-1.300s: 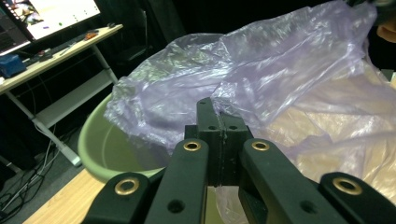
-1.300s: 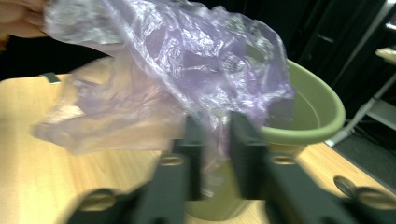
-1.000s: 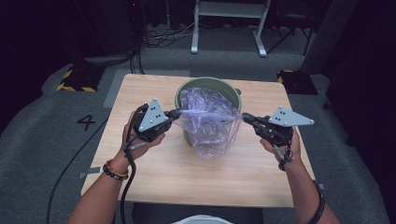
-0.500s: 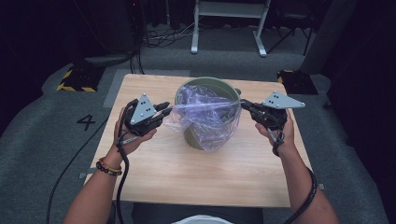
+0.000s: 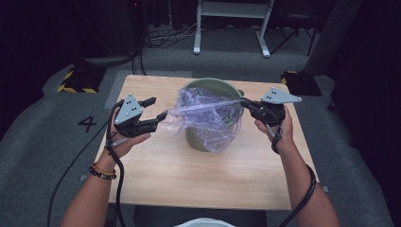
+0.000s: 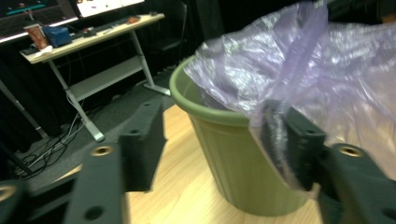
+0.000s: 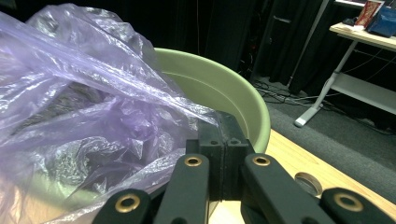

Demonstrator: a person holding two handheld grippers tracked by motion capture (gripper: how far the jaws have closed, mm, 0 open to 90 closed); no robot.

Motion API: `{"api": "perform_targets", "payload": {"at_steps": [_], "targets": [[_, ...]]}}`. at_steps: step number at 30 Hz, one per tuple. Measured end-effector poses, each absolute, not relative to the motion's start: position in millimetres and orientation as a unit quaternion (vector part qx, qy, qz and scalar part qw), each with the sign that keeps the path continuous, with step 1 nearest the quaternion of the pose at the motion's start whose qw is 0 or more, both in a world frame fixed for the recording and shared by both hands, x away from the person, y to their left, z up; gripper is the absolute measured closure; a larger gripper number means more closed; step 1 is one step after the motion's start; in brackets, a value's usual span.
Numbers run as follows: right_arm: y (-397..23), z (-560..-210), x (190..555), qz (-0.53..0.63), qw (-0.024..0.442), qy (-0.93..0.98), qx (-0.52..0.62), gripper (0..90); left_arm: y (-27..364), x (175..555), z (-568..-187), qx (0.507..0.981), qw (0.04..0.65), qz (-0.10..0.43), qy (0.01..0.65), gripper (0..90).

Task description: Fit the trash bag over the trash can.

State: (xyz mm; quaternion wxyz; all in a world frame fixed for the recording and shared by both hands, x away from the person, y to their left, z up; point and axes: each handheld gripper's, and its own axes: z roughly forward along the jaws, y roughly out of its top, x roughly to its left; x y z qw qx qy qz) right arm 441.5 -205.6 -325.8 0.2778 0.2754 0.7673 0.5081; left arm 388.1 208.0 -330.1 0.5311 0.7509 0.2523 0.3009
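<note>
1. Pinching the purple plastic bag (image 5: pixel 208 118) between pressed-together jaws, the right gripper (image 5: pixel 246 102) stretches it over the green bin (image 5: pixel 208 142)
2. Left gripper (image 5: pixel 158 109) jaws, just opening, stand spread; bag film clings to one

In the high view, the purple bag (image 5: pixel 208 118) drapes over the near wall of the green bin (image 5: pixel 222 87) and hides its inside. The left gripper view is blurred; the bag runs off its right edge, and the film clinging to one jaw hides that pad. The tabletop (image 5: pixel 189 175) is cut off below.
</note>
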Motion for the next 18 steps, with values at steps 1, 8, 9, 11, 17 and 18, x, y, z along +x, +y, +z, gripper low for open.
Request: {"api": "perform_targets", "payload": {"at_steps": [1, 8, 9, 11, 17, 18], "targets": [[-205, -326, 442, 0.507, 0.277, 0.768, 0.276, 90.0, 210, 387, -329, 0.75, 0.536, 0.297, 0.248, 32.0], [-204, -326, 443, 0.506, 0.275, 0.769, 0.277, 90.0, 212, 374, -328, 0.755, 0.549, 0.279, 0.223, 22.4], [-204, -326, 443, 0.507, 0.275, 0.769, 0.277, 90.0, 213, 372, -327, 0.755, 0.553, 0.278, 0.217, 21.6], [-204, -326, 443, 0.506, 0.276, 0.769, 0.277, 90.0, 216, 370, -326, 0.755, 0.558, 0.271, 0.212, 19.6], [-198, -321, 441, 0.509, 0.278, 0.77, 0.265, 90.0, 199, 365, -318, 0.76, 0.568, 0.257, 0.182, 17.3], [-196, -320, 440, 0.509, 0.279, 0.771, 0.263, 90.0, 192, 364, -316, 0.763, 0.562, 0.265, 0.178, 17.3]]}}
